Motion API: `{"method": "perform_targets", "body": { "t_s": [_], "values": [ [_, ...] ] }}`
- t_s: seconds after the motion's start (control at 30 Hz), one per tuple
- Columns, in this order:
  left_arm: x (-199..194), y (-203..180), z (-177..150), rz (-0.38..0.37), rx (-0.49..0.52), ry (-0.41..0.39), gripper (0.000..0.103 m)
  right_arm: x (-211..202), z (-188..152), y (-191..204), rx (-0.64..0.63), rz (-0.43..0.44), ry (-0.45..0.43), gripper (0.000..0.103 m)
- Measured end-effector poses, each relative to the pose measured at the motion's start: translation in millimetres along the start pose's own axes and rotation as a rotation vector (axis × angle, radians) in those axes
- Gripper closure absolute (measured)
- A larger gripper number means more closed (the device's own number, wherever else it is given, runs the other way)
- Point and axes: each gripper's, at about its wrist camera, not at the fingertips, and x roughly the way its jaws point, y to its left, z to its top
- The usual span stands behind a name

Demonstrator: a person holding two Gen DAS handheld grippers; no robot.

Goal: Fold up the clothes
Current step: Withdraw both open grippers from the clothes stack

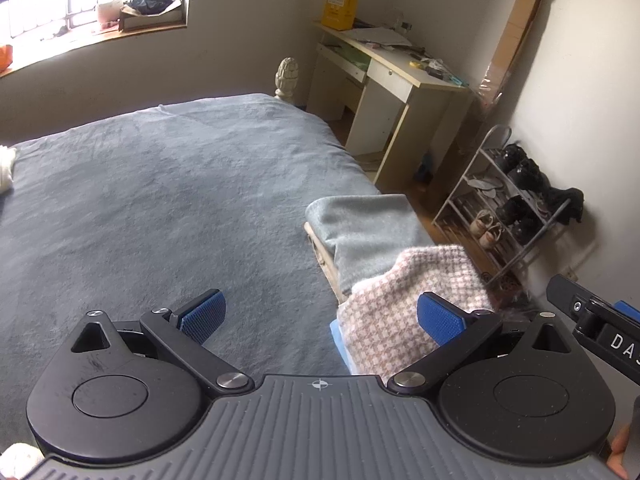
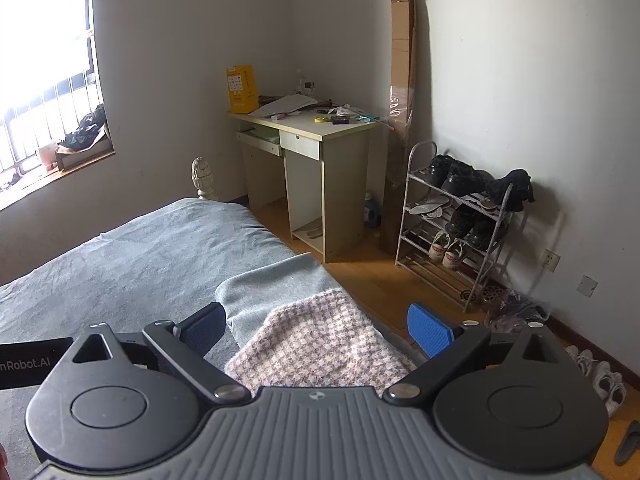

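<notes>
Grippers wide apart over bed, folded clothes stacked at right edge

Bed covered with a grey-blue blanket (image 1: 160,208) fills the left and centre of the left wrist view. A bit of white fabric (image 1: 6,168) shows at its far left edge. Left gripper (image 1: 320,316) hovers above the blanket, blue-padded fingers (image 1: 202,316) spread wide, nothing between them. Just right of centre, at the bed's right edge, sits the folded pile: a folded grey garment (image 1: 360,224) further out, and a pink-and-white checked knit garment (image 1: 404,304) nearer, overlapping it. A light blue fabric edge (image 1: 340,340) peeks out beneath the knit. Left gripper's right finger sits in front of the knit; contact cannot be told. Part of the right gripper's black body shows at the far right of this view.

Right wrist view: barred window (image 2: 48,92) at left, grey-blue blanket (image 2: 120,256) below it. Right gripper (image 2: 318,330) is released too, fingers (image 2: 430,334) wide apart, holding nothing. Checked knit garment (image 2: 320,340) lies between and below the fingers, on top of the grey garment (image 2: 272,284). Behind: a beige wooden desk with drawer (image 2: 316,160), a yellow box (image 2: 241,89) on it, a tall cardboard box (image 2: 401,80) leaning on the wall, then a metal shoe rack with dark and white shoes (image 2: 456,216). White sneakers (image 2: 604,380) on the wooden floor at far right.
</notes>
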Motion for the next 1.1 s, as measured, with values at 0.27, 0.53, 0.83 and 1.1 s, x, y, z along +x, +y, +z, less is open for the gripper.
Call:
{"method": "perform_targets", "body": {
  "t_s": [0.27, 0.53, 0.83, 1.1],
  "values": [
    [-7.0, 1.1, -7.7, 0.02, -0.008, -0.002, 0.0, -13.1, -7.4, -2.4, -0.008, -0.009, -0.009, 0.003],
    [-13.6, 3.3, -7.7, 0.052, -0.013, -0.02, 0.0, -17.6, -8.0, -0.5, -0.011, 0.016, -0.009, 0.003],
    [-16.4, 10.8, -7.9, 0.071, -0.029, -0.025, 0.0, -17.2, -7.0, 10.7, -0.019, 0.044, -0.01, 0.002],
    [-17.6, 23.1, -8.4, 0.085, -0.036, -0.032, 0.0, -20.1, -9.0, 22.0, -0.024, 0.057, -0.014, 0.002]
  ]
}}
